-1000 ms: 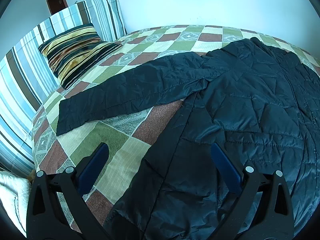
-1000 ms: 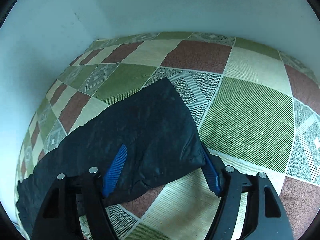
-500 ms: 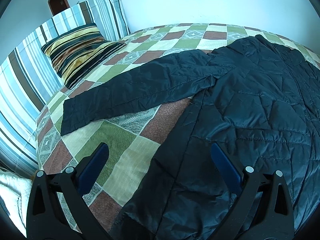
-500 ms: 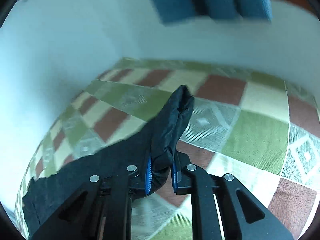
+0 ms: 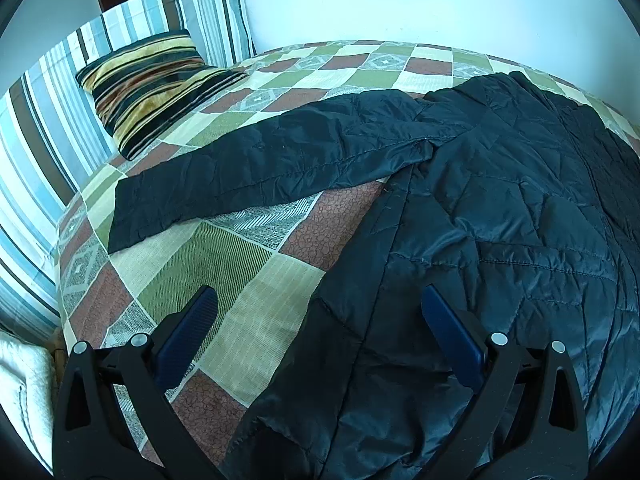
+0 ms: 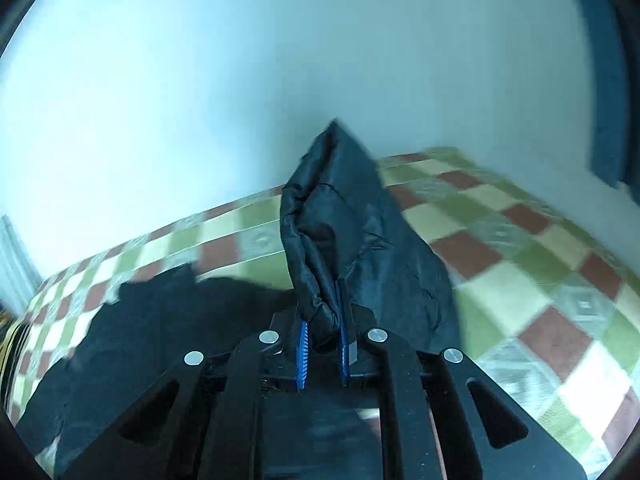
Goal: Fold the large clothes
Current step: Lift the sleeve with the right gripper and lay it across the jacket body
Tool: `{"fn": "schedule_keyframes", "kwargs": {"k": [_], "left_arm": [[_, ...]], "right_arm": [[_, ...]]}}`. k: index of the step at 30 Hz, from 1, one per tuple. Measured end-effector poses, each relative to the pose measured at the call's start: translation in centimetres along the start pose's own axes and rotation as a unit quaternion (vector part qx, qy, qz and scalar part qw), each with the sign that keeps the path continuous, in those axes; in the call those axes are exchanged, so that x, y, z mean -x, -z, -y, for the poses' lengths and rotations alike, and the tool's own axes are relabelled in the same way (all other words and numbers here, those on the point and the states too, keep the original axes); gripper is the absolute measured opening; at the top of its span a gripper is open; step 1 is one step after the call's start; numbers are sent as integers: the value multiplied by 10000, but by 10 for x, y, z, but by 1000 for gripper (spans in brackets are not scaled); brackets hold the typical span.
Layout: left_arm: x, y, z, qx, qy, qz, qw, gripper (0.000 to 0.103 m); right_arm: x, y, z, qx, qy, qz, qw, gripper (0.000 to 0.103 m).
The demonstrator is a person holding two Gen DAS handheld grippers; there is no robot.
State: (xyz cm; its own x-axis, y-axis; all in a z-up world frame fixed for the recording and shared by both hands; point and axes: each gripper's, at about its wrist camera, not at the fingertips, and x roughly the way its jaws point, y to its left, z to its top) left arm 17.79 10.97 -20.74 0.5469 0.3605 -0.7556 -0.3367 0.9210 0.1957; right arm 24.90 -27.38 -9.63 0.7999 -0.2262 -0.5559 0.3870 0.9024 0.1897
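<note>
A dark quilted jacket [image 5: 500, 232] lies spread on the checked bedspread [image 5: 248, 292], one sleeve [image 5: 272, 168] stretched out to the left. My left gripper [image 5: 320, 316] is open and empty, low over the jacket's left edge. In the right wrist view my right gripper [image 6: 322, 312] is shut on the cuff of the other sleeve [image 6: 340, 216], which it holds lifted above the bed; the rest of the jacket [image 6: 160, 328] lies dark below to the left.
A striped cushion [image 5: 152, 80] leans on the striped headboard [image 5: 48, 120] at the left. A white wall [image 5: 400, 0] runs behind the bed. A white blanket [image 5: 20, 392] lies off the bed's lower left corner.
My right gripper closed on the sleeve cuff and lifted it off the bedspread, swinging leftward. My left gripper stayed open and shifted slightly over the jacket's edge.
</note>
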Motion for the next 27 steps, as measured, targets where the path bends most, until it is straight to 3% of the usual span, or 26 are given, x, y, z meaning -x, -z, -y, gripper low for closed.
{"fn": "schedule_keyframes", "kwargs": {"k": [12, 18, 27], "left_arm": [[-10, 2, -5, 82, 268, -100, 9996, 101], [-14, 3, -6, 124, 333, -154, 9992, 101], [-19, 5, -5, 129, 340, -198, 9991, 101]], "right_arm": [[-42, 61, -171, 1174, -979, -657, 9861, 11], [-51, 93, -222, 1558, -1377, -959, 9734, 11], [-71, 129, -271, 2062, -1545, -1432, 9556, 11]]}}
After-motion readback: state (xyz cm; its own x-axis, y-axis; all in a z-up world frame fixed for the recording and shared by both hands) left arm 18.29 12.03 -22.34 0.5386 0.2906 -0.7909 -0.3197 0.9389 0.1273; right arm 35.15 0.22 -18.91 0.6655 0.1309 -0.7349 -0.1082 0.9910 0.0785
